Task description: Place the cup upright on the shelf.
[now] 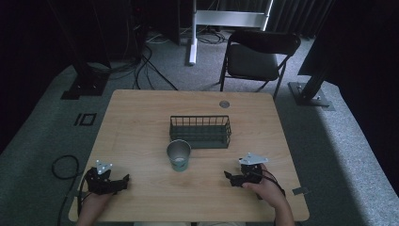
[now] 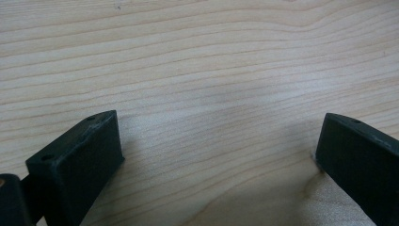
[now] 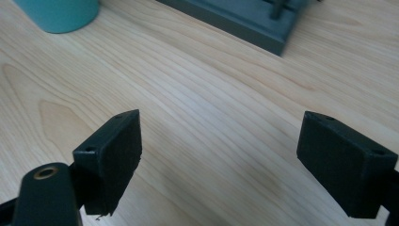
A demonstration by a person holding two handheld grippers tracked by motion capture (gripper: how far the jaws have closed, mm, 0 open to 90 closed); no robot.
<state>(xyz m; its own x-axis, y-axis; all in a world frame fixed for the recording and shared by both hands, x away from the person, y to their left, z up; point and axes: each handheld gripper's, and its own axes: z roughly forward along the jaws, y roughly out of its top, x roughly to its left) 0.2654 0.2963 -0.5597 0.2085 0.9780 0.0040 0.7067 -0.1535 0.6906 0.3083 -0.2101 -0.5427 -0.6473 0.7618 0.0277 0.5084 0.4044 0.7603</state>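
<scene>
The table (image 1: 141, 122) has a pale wooden top with fine wavy grain and rounded corners. Near the middle of the high view stands a teal cup (image 1: 179, 155), round and upright, with a grey metallic inside; its mouth faces up. Just behind it, toward the upper part of the frame, sits a dark green wire basket (image 1: 201, 131), rectangular, with its long axis running left to right across the table. The two look very close, but I cannot tell if they touch.

The left gripper (image 1: 123, 181) rests low at the lower left of the high view, and its black jaws point right toward the centre. In the left gripper view the blocky matte jaws stand wide apart with bare wood between them.

The right gripper (image 1: 229, 176) is at the lower right, held by the right hand (image 1: 263, 187), and it points left. Its jaws are also spread wide and hold nothing.
</scene>
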